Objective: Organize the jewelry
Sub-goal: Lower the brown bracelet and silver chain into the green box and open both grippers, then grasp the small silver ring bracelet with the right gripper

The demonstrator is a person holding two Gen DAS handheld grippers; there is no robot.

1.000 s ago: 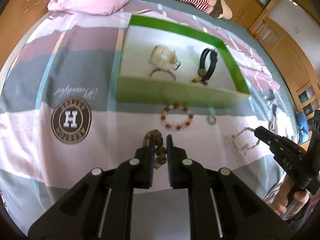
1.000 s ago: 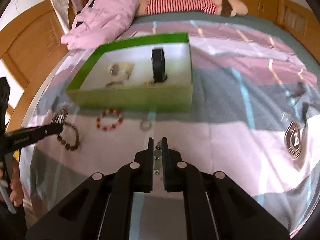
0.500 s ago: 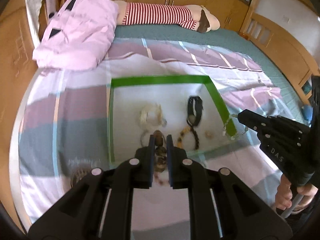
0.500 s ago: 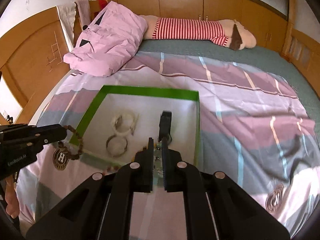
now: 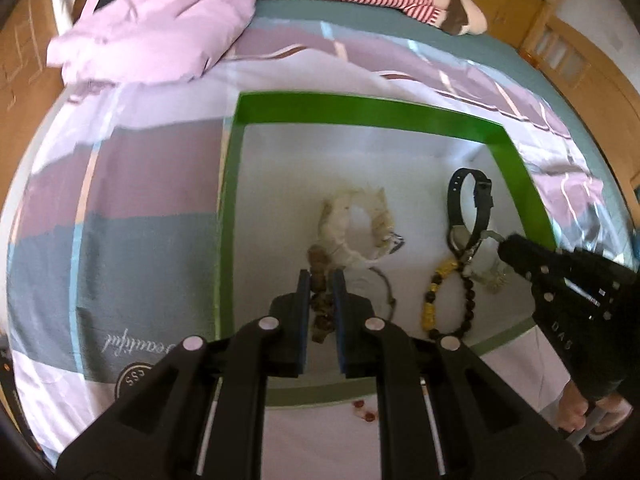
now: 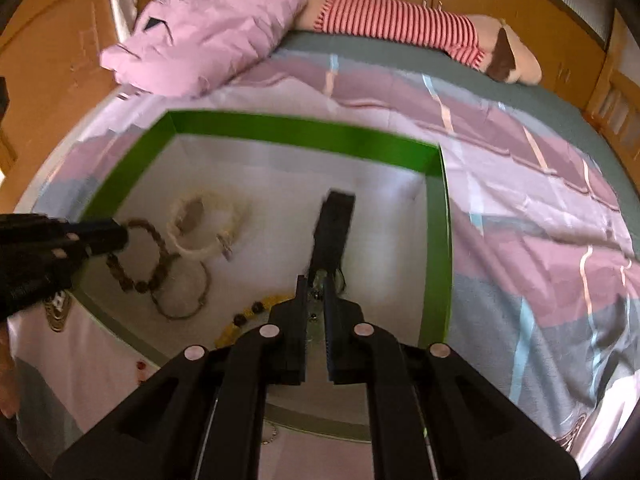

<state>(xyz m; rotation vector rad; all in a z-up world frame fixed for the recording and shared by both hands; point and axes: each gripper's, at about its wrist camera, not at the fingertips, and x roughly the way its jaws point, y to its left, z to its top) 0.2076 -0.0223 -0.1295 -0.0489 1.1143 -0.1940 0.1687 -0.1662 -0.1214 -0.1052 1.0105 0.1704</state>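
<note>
1. Left wrist view: the left claw (image 5: 320,280) is clamped on a brown bead bracelet (image 5: 320,268), which hangs over the white floor of the green box (image 5: 360,110).
2. From the right wrist view, the right claw (image 6: 316,286) is pinched on a thin silver chain (image 6: 317,280); most of the chain is hidden between the fingers, just above the box floor.
3. To do the drop well, I'd say each claw should go low before letting go, the bracelet onto bare floor left of the cream bracelet (image 5: 356,224), the chain clear of the black watch (image 5: 474,204), so nothing tangles.
4. Inside the box lie the cream bracelet, a thin wire bangle (image 6: 184,292), the black watch and a string of gold and dark beads (image 5: 448,300).
5. Outside, near the front wall on the bedspread (image 5: 120,184), a few red beads (image 5: 366,410) show; the piece is mostly hidden and, I judge, waiting to be boxed.
</note>
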